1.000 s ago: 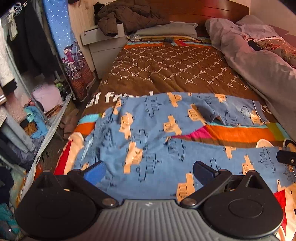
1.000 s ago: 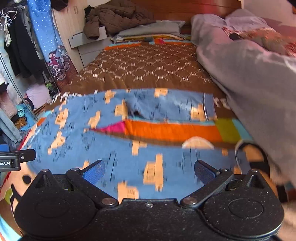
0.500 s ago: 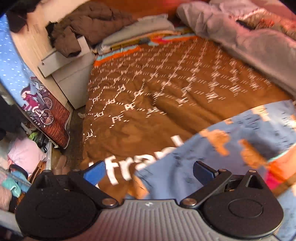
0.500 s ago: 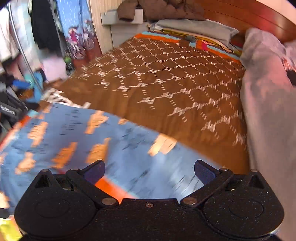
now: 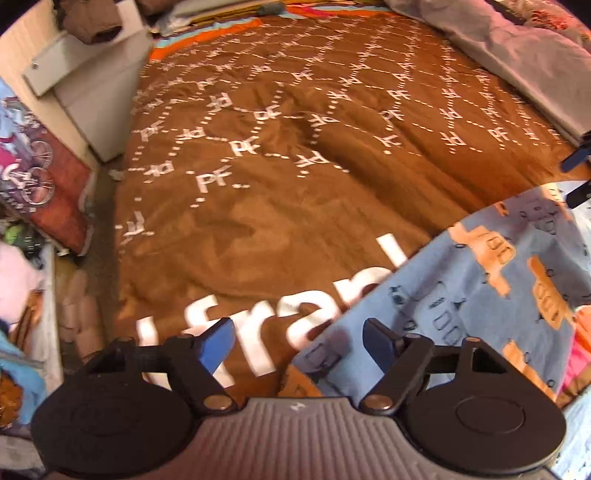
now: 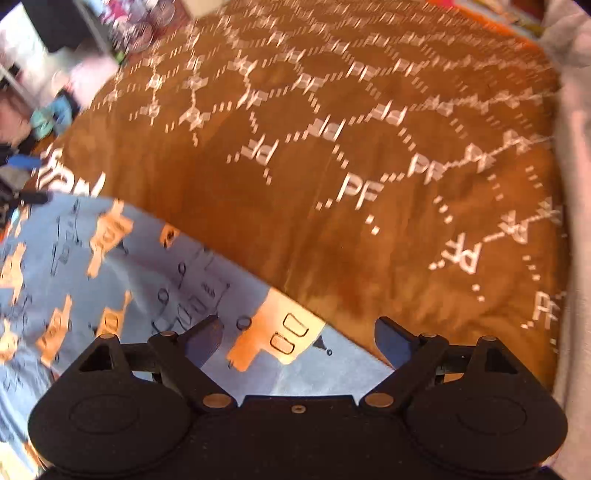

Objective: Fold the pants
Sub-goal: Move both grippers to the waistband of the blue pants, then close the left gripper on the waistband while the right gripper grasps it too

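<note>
Closest in, the left gripper (image 5: 299, 341) has its two blue-tipped fingers spread wide with nothing between them, poised over one corner of the pants (image 5: 491, 291). The right gripper (image 6: 297, 339) is just as wide apart and holds nothing, its fingers straddling the far edge of the same pants (image 6: 110, 280). Those pants are blue with orange truck shapes, spread flat on the near part of the bed.

Under and beyond them runs a brown blanket (image 5: 303, 147) printed with white "PF" marks and large white letters near the pants' edge. Along the right side of the bed lies a grey duvet (image 5: 517, 48), bunched up.

Left of the bed, on the floor, sits a heap of clothes (image 5: 14, 273), pink and turquoise among them, though I cannot tell whether they lie in a bin or loose. Farther back stands a white nightstand (image 5: 92, 92) with a brown jacket (image 5: 92, 18) dumped on top.
</note>
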`<state>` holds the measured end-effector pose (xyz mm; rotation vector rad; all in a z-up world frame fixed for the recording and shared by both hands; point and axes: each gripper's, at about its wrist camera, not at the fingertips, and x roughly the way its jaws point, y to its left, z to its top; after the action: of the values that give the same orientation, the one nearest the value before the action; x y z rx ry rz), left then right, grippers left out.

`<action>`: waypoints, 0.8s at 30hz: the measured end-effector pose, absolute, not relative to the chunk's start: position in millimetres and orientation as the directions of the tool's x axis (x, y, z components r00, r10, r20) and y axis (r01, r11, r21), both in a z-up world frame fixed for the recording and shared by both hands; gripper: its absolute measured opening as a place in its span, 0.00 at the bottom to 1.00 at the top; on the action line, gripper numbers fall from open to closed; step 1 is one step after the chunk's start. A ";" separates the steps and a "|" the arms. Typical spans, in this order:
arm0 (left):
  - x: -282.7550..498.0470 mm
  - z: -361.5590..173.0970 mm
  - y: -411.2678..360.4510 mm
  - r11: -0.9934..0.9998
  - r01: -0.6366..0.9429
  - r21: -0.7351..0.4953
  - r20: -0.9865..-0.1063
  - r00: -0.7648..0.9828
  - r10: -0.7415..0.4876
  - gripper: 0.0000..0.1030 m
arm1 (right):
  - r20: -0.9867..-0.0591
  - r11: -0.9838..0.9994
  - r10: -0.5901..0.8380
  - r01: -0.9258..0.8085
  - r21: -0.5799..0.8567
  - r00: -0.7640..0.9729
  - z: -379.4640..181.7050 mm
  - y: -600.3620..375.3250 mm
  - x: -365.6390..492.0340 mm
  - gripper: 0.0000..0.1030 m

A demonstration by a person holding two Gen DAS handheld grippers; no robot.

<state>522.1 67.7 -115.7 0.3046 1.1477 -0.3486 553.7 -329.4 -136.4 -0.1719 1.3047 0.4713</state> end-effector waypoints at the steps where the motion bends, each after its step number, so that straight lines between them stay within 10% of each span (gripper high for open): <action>1: 523.7 -118.1 65.1 0.900 0.433 0.045 -0.927 0.354 -0.124 0.74 | -0.957 0.888 0.238 -0.437 0.144 0.168 -140.4 -330.8 555.9 0.87; 3: 526.9 -123.4 57.2 0.885 0.463 0.051 -0.933 0.338 -0.123 0.67 | -0.957 0.874 0.258 -0.454 0.173 0.132 -147.0 -334.1 558.1 0.87; 9: 532.8 -135.2 40.0 0.866 0.493 0.084 -0.954 0.291 -0.073 0.00 | -0.969 0.857 0.203 -0.505 0.105 0.142 -165.2 -324.6 543.6 0.81; 12: 523.7 -131.5 29.6 0.838 0.530 0.131 -0.950 0.309 -0.047 0.00 | -0.962 0.856 0.203 -0.510 0.083 0.183 -160.2 -329.5 537.1 0.56; 15: 511.6 -122.9 17.9 0.819 0.532 0.215 -0.935 0.353 0.017 0.00 | -0.954 0.868 0.239 -0.479 0.127 0.181 -151.1 -341.4 534.2 0.07; 24: 502.5 -85.6 1.8 0.821 0.409 0.398 -0.808 0.580 0.102 0.00 | -0.913 0.834 0.115 -0.538 -0.125 0.391 -103.1 -323.9 520.2 0.02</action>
<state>502.5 1.8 -85.6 0.6015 0.9489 -0.1925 520.2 -323.9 -103.1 -0.4402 1.0983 0.4323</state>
